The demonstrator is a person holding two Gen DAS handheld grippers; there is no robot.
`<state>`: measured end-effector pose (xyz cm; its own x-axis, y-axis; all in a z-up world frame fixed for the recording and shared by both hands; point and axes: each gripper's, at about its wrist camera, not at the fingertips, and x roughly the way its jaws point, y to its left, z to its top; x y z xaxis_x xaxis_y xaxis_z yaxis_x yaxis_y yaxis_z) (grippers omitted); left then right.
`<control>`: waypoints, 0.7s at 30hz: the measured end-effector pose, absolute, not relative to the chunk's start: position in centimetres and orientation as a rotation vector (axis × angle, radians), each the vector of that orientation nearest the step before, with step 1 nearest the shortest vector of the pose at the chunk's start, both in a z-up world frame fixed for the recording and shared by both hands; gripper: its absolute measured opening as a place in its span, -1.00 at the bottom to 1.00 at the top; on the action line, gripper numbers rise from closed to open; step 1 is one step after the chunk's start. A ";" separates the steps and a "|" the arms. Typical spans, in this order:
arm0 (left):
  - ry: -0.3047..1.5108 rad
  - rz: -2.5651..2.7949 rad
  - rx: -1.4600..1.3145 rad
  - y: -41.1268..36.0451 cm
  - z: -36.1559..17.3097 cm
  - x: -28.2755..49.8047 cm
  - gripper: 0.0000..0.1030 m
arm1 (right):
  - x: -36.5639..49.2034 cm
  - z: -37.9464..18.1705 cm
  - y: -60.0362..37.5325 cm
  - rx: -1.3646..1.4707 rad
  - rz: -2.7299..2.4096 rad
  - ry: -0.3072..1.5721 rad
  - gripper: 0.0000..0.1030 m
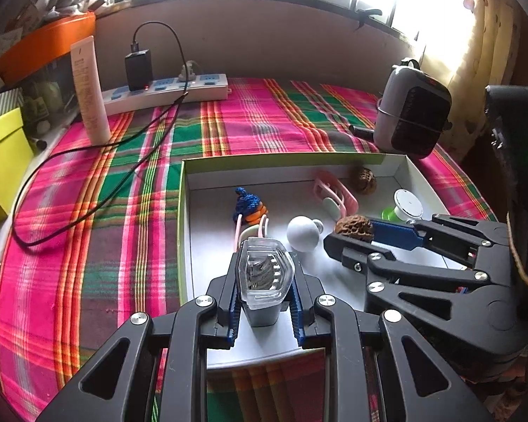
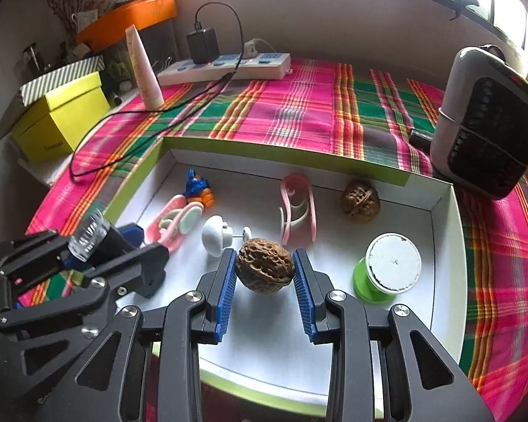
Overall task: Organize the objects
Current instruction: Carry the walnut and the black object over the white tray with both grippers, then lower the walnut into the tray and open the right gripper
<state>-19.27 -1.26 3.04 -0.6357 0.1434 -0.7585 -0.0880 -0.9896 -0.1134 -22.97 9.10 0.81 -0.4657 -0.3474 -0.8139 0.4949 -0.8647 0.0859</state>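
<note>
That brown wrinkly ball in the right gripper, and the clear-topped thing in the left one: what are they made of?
The brown ball looks like a real walnut: a matte, woody shell with deep, irregular ridges. The clear-topped thing seems to be glossy transparent plastic, possibly glass, since light glints off it and ribbed parts show through; its grey lower body looks like smooth plastic or metal, hard to tell which.

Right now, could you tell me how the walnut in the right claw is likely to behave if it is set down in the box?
The walnut looks rounded, so it may roll on the box's smooth white floor. Its wrinkled, hard-looking shell probably grips the right claw's ribbed blue pads well and won't deform.
</note>
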 end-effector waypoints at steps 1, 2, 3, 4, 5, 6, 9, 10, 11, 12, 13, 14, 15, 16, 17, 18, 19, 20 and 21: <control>-0.096 2.730 -1.274 -1.3 3.0 -19.4 -0.59 | -23.1 0.7 9.1 1.240 -2.323 0.226 -0.34; -0.095 2.730 -1.273 -1.3 3.0 -19.6 -0.59 | -23.3 0.6 9.0 1.241 -2.323 0.231 -0.35; -0.093 2.730 -1.272 -1.3 3.0 -19.7 -0.59 | -23.4 0.7 8.9 1.238 -2.326 0.237 -0.35; -0.094 2.731 -1.272 -1.4 3.0 -19.9 -0.59 | -23.5 0.7 8.9 1.238 -2.326 0.241 -0.35; -0.096 2.734 -1.272 -1.5 3.1 -20.0 -0.59 | -23.7 0.7 8.8 1.237 -2.323 0.247 -0.35; -0.095 2.735 -1.272 -1.5 3.1 -20.2 -0.59 | -23.8 0.7 8.7 1.237 -2.322 0.251 -0.35; -0.090 2.740 -1.272 -1.6 3.1 -20.6 -0.59 | -24.2 0.7 8.5 1.235 -2.323 0.263 -0.35; -0.091 2.741 -1.270 -1.6 3.1 -20.7 -0.59 | -24.3 0.7 8.4 1.235 -2.323 0.265 -0.35; -0.091 2.742 -1.270 -1.7 3.1 -20.9 -0.59 | -24.5 0.7 8.3 1.236 -2.323 0.265 -0.35; -0.091 2.743 -1.269 -1.8 3.1 -21.0 -0.59 | -24.6 0.7 8.3 1.235 -2.324 0.261 -0.35; -0.097 2.743 -1.269 -1.9 3.1 -21.1 -0.59 | -24.7 0.7 8.3 1.234 -2.327 0.257 -0.35; -0.101 2.742 -1.269 -1.9 3.1 -21.1 -0.59 | -24.8 0.6 8.2 1.232 -2.331 0.252 -0.35; -0.100 2.739 -1.266 -1.9 3.1 -21.1 -0.59 | -24.8 0.6 8.2 1.231 -2.333 0.250 -0.34; -0.104 2.738 -1.264 -2.0 3.1 -21.1 -0.58 | -24.8 0.6 8.2 1.232 -2.334 0.249 -0.34; -0.107 2.738 -1.263 -2.0 3.1 -21.1 -0.58 | -24.8 0.6 8.1 1.231 -2.334 0.253 -0.34; -0.107 2.737 -1.265 -2.0 3.1 -21.1 -0.58 | -24.8 0.6 8.1 1.229 -2.332 0.256 -0.34; -0.112 2.737 -1.269 -2.0 3.1 -21.1 -0.58 | -24.8 0.6 8.2 1.228 -2.331 0.253 -0.34; -0.117 2.737 -1.270 -2.1 3.0 -21.0 -0.58 | -24.8 0.6 8.2 1.228 -2.331 0.247 -0.34; -0.118 2.738 -1.269 -2.1 3.0 -21.0 -0.58 | -24.9 0.6 8.3 1.229 -2.331 0.244 -0.34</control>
<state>-21.01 -2.08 3.02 -0.6408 0.1432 -0.7542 -0.0776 -0.9895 -0.1219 -24.87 8.25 0.65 -0.4747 -0.3380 -0.8127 0.4988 -0.8641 0.0680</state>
